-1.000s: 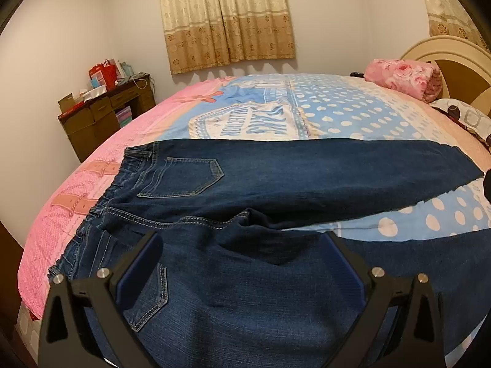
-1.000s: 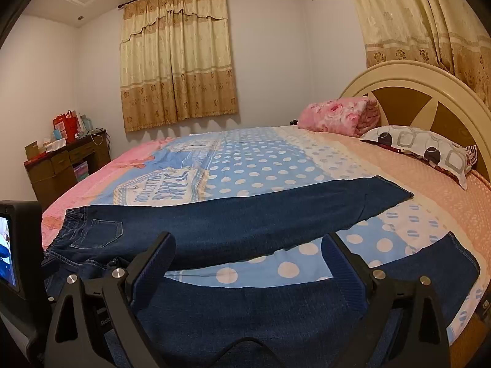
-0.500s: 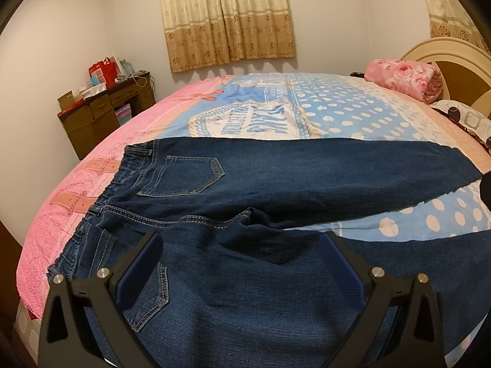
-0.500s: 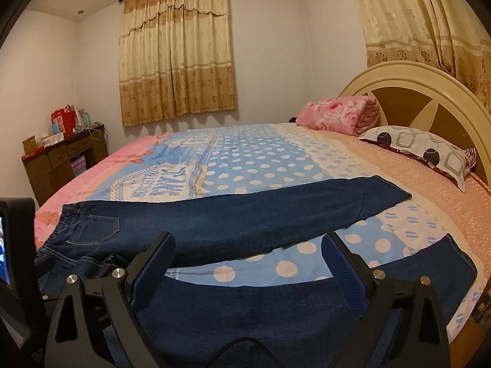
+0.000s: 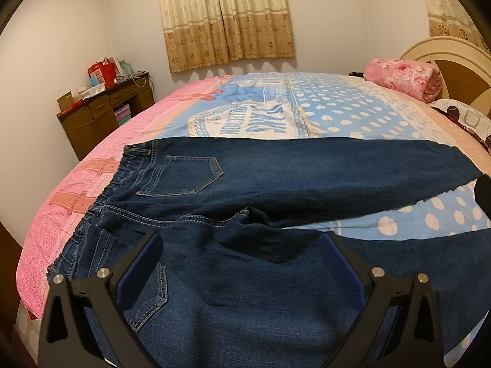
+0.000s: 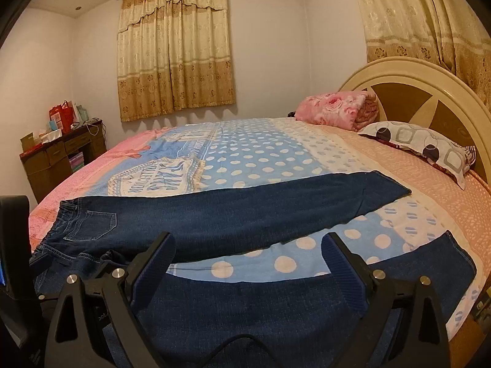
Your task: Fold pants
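Observation:
Dark blue jeans (image 5: 276, 178) lie flat on the bed, back pockets up, waistband at the left, legs spread apart toward the right. My left gripper (image 5: 242, 245) is open and empty above the near leg by the seat and crotch. In the right wrist view the jeans (image 6: 245, 211) show both legs with a strip of bedspread between them. My right gripper (image 6: 248, 245) is open and empty above the near leg, about mid-length. The left gripper's body shows at the left edge of the right wrist view (image 6: 15, 260).
The bed (image 5: 337, 107) has a pink and blue dotted bedspread. A folded pink blanket (image 6: 337, 110) and a patterned pillow (image 6: 423, 147) lie by the headboard (image 6: 429, 86). A brown desk (image 5: 101, 113) with clutter stands at the far left wall.
Both views have shifted only slightly; the right gripper has risen and drawn back a little. The jeans have not moved and both grippers stay open.

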The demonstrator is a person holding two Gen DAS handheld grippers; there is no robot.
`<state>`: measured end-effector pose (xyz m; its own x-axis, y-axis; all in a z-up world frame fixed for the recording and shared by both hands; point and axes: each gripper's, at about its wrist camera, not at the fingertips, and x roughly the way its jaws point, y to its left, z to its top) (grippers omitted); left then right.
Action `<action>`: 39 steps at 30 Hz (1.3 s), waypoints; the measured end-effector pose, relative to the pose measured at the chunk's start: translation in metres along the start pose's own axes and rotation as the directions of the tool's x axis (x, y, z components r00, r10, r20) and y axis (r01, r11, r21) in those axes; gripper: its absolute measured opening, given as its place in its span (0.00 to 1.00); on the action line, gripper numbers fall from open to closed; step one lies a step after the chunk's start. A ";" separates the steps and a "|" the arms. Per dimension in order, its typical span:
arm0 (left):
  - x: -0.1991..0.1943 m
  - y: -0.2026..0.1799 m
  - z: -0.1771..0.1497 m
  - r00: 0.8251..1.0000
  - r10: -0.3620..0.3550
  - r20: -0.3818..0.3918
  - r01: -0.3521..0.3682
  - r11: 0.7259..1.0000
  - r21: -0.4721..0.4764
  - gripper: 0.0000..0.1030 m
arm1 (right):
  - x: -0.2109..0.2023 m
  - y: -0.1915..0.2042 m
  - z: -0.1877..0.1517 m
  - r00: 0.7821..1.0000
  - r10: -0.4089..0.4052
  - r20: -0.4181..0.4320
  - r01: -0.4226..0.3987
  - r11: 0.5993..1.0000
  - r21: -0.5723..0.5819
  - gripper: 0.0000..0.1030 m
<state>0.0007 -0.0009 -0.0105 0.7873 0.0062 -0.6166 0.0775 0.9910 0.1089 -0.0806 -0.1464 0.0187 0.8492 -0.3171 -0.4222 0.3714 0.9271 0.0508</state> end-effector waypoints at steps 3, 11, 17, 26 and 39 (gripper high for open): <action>0.000 0.000 -0.001 1.000 -0.002 0.000 0.002 1.000 0.001 1.00 | 0.002 0.001 -0.001 1.000 -0.002 -0.011 0.002 1.000 -0.002 0.94; -0.001 -0.002 -0.001 1.000 -0.005 0.002 0.005 1.000 0.003 1.00 | 0.007 0.002 -0.004 0.999 -0.005 -0.039 0.005 1.000 -0.009 0.94; -0.002 -0.008 -0.002 1.000 -0.008 0.004 0.008 1.000 0.012 1.00 | 0.010 0.001 -0.006 0.999 -0.006 -0.054 0.006 1.000 -0.003 0.94; -0.002 -0.007 -0.003 1.000 -0.010 0.002 0.010 1.000 0.012 1.00 | 0.011 0.001 -0.007 0.998 -0.005 -0.062 0.005 1.000 -0.003 0.94; -0.002 -0.008 -0.003 1.000 -0.009 0.002 0.009 1.000 0.013 1.00 | 0.013 0.002 -0.010 0.997 -0.002 -0.075 0.002 1.000 0.002 0.94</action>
<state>-0.0031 -0.0082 -0.0128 0.7880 -0.0025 -0.6157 0.0919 0.9893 0.1135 -0.0722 -0.1474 0.0045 0.8179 -0.3029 -0.4893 0.3738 0.9261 0.0516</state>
